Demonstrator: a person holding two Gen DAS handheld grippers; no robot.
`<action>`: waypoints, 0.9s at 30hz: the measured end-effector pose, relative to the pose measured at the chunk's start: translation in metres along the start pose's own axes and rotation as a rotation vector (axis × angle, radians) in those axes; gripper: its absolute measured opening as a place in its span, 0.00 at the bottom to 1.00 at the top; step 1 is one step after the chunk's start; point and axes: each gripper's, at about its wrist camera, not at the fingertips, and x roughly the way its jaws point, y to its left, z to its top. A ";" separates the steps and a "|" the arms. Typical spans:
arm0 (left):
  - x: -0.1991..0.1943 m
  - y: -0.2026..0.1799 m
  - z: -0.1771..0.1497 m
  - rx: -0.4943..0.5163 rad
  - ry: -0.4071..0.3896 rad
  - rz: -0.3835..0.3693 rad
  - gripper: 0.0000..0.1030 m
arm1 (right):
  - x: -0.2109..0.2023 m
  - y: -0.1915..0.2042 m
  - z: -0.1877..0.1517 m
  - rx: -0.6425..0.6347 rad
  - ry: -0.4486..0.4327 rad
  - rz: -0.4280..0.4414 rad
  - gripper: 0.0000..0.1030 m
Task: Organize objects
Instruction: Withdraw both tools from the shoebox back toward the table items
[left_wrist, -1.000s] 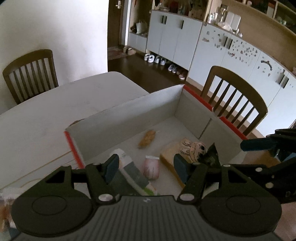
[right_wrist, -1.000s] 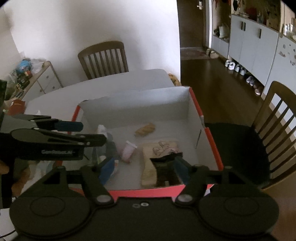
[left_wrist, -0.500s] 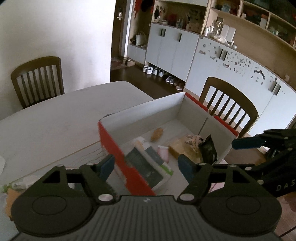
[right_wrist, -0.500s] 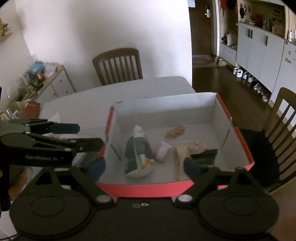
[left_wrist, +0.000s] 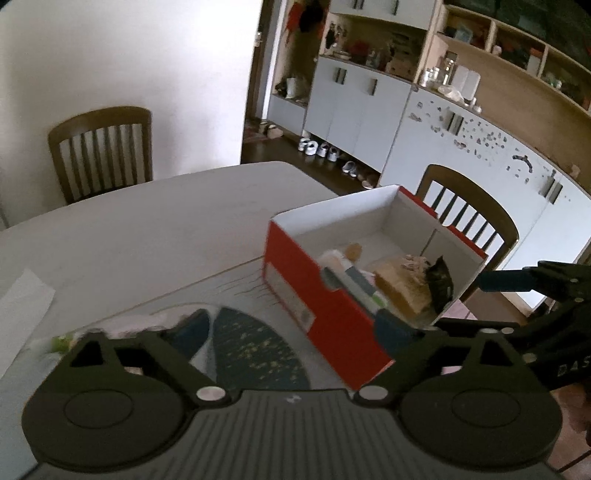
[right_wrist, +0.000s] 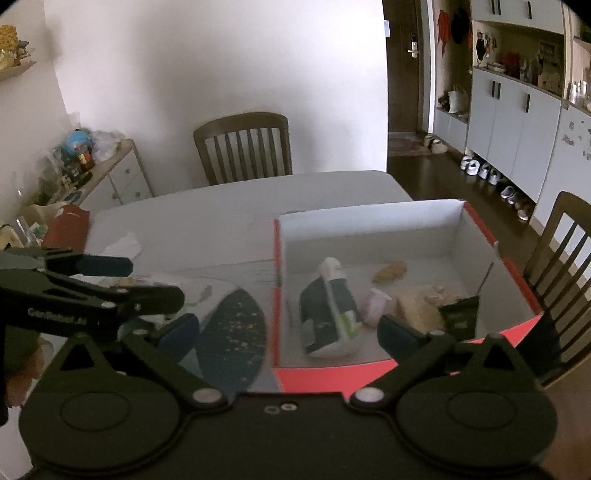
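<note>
A red cardboard box (left_wrist: 325, 295) with white inner walls (right_wrist: 369, 229) sits at the table's right edge. Inside lie a dark-and-white tube (right_wrist: 332, 310), a small pink cup (right_wrist: 375, 304), a tan item (right_wrist: 389, 271), a beige cloth (right_wrist: 421, 310) and a black packet (right_wrist: 461, 317). A dark blue speckled oval item (left_wrist: 255, 350) lies on the table left of the box and shows in the right wrist view (right_wrist: 232, 328). My left gripper (left_wrist: 291, 328) is open and empty above that item. My right gripper (right_wrist: 288, 328) is open and empty over the box's near wall.
The white table (left_wrist: 147, 229) carries white paper (left_wrist: 22, 306) at the left. Wooden chairs stand at the far side (right_wrist: 243, 147) and beside the box (left_wrist: 469, 214). A cluttered sideboard (right_wrist: 92, 166) stands left; white cupboards (left_wrist: 369, 118) line the right wall.
Both grippers have drawn back and to the left from the box. The box now appears farther right and the dark blue oval item has come into view.
</note>
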 end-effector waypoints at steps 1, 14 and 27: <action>-0.003 0.006 -0.002 -0.006 -0.006 -0.004 1.00 | 0.000 0.005 -0.001 0.005 -0.007 0.008 1.00; -0.028 0.079 -0.039 -0.056 0.013 0.039 1.00 | 0.005 0.055 -0.008 0.014 -0.035 0.063 1.00; -0.032 0.147 -0.076 -0.098 -0.005 0.146 1.00 | 0.049 0.100 -0.004 -0.037 0.049 0.047 0.99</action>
